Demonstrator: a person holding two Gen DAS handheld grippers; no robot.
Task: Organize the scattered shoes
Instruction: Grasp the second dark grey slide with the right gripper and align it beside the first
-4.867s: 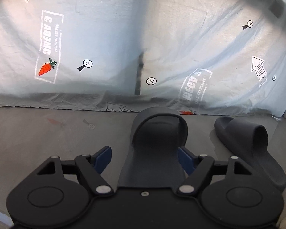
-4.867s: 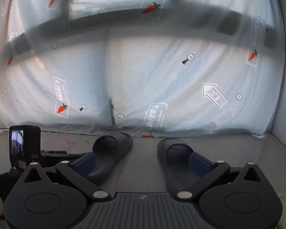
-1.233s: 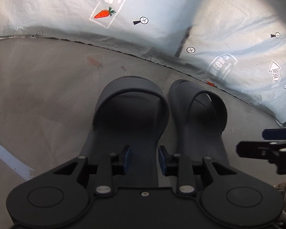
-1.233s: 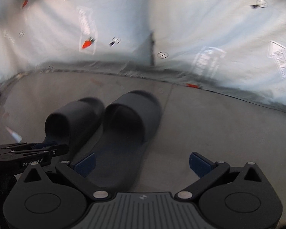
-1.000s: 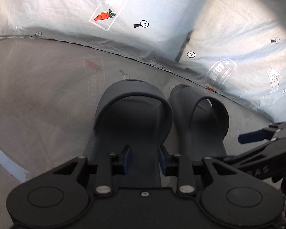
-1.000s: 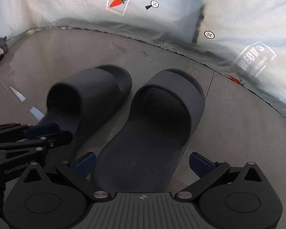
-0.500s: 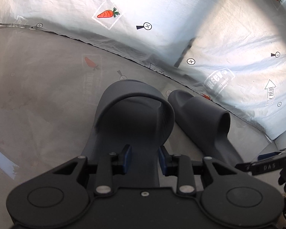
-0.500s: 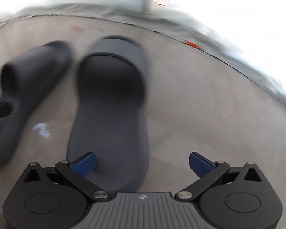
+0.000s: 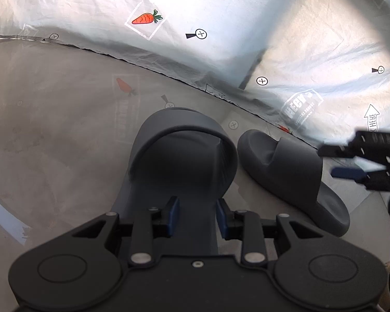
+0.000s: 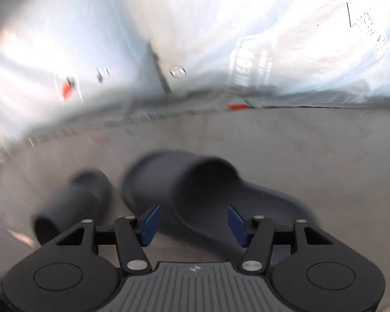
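Slides: left gripper (image 9: 197, 217) clamps one slide (image 9: 179, 171), right gripper (image 10: 192, 222) closing over other slide (image 10: 208, 195)

The left gripper (image 9: 197, 217) points downward with its jaws narrowed on the heel of a slipper (image 9: 179, 171), while the right gripper (image 10: 192, 221), angled down, has just been closing, its jaws half apart, clamping nothing.

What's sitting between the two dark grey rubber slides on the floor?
Nothing: in the left wrist view, bare grey floor separates the clamped slide from the other.
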